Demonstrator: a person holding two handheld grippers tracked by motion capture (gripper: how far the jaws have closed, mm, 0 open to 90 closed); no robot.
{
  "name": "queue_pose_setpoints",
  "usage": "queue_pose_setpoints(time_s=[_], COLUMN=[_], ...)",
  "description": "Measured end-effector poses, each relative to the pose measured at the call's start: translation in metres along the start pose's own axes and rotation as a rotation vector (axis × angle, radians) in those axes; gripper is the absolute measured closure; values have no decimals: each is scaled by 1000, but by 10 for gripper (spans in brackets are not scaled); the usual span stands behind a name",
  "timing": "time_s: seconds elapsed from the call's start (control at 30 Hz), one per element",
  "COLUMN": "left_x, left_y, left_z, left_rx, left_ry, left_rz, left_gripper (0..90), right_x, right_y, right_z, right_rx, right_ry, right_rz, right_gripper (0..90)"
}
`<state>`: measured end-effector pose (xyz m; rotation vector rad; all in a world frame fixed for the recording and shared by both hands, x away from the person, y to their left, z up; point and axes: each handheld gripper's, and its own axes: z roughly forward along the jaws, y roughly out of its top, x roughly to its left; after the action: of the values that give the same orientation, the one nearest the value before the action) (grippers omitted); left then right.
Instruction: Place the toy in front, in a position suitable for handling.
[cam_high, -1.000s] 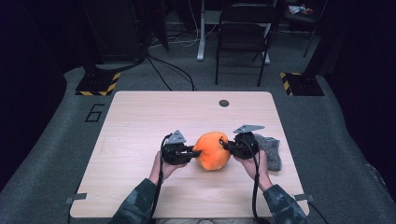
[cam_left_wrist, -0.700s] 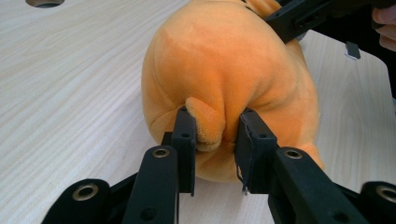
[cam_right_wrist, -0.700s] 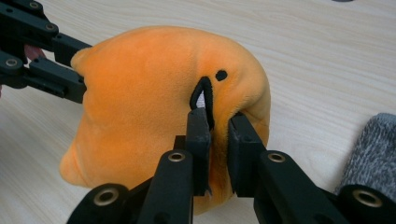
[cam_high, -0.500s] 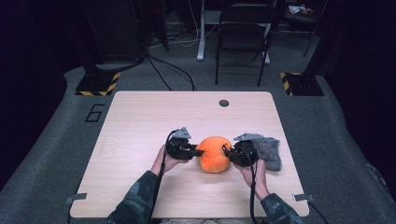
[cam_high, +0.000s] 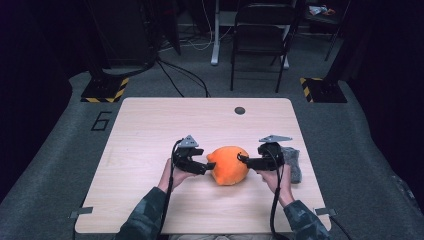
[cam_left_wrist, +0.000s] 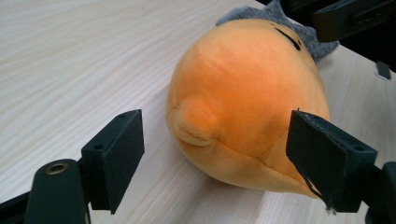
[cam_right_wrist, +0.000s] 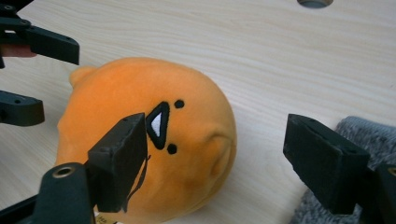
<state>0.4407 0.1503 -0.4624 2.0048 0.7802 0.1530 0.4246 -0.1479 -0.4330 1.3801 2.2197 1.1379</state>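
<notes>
Tabletop (cam_high: 150, 125): pale wood, bare and roomy beyond and to your left; near edge close to your forearms. Orange plush (cam_high: 228, 165): lying near-centre, long axis left-right, between your left gripper (cam_high: 209, 166) and right gripper (cam_high: 241, 159), both equally near, fingers apart, nothing clamped. Grey cloth (cam_high: 294, 162): just right of your right hand.

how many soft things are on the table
2: an orange plush at the table's middle front between the two open grippers, and a grey cloth to its right, partly behind the right gripper.
</notes>
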Motion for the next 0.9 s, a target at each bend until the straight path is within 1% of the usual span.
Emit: queue_pose_setpoints(time_s=[0.03,0.07,0.1,0.13,0.17,0.2,0.23,0.27,0.3,0.33,0.37,0.4,0.43,0.47,0.5,0.53,0.57,0.6,0.63,0.67,0.7,0.73,0.77,0.8,0.83,0.9], left_x=[-4,-4,-6,-9,-14,-14,-21,-26,-29,-33,-37,-41,-44,-46,-47,-47,-47,-46,-44,-44,-42,-42,-41,-41,-41,-42], left_y=[-1,-1,-2,-3,-6,-6,-9,-10,-11,-12,-12,-13,-14,-14,-16,-16,-17,-19,-22,-22,-24,-24,-26,-27,-27,-26], left_z=[-4,-4,-5,-5,-5,-5,-4,-2,-2,0,1,3,5,8,11,11,15,18,21,21,23,23,24,26,27,26], left_rx=[-16,-16,-23,-32,-47,-47,-40,-44,-39,-41,-34,-33,-29,-15,-4,-4,2,12,3,3,10,10,11,7,8,-6], left_ry=[23,23,45,54,78,78,110,116,122,123,121,124,126,123,127,127,135,129,126,126,117,117,108,106,95,93], left_rz=[-3,-3,-6,-11,-25,-25,-24,-31,-20,-22,-10,-7,-3,-2,-3,-3,0,-7,-27,-27,-28,-28,-34,-31,-16,-12], left_gripper=[190,191,190,190,194,198,204,215,234,266,294,307,310,323,325,329,351,351,382,408,441,491,491,537,619,678], right_x=[-1,-1,-2,-1,0,0,-1,0,-1,-2,-4,-6,-9,-12,-15,-15,-18,-18,-18,-18,-19,-19,-19,-19,-16,-12], right_y=[1,1,3,5,6,7,8,10,11,11,12,11,11,11,10,10,9,9,6,6,2,2,1,1,0,-2], right_z=[-1,-1,0,1,2,3,5,7,8,10,13,15,17,20,22,22,27,27,33,33,37,37,38,39,38,38], right_rx=[-1,-1,9,14,23,24,28,37,46,56,70,70,77,83,86,86,106,106,127,127,136,136,136,138,138,123], right_ry=[-6,-6,-17,-22,-26,-23,-17,-13,-1,10,36,54,69,101,126,126,190,190,218,218,247,247,261,269,256,236], right_rz=[-16,-16,-45,-64,-88,-106,-123,-135,-135,-133,-142,-126,-125,-126,-113,-113,-98,-98,-110,-110,-98,-98,-88,-86,-92,-104], right_gripper=[190,190,177,176,177,179,178,181,186,195,207,213,226,251,266,266,341,341,448,448,518,518,554,587,642,683])
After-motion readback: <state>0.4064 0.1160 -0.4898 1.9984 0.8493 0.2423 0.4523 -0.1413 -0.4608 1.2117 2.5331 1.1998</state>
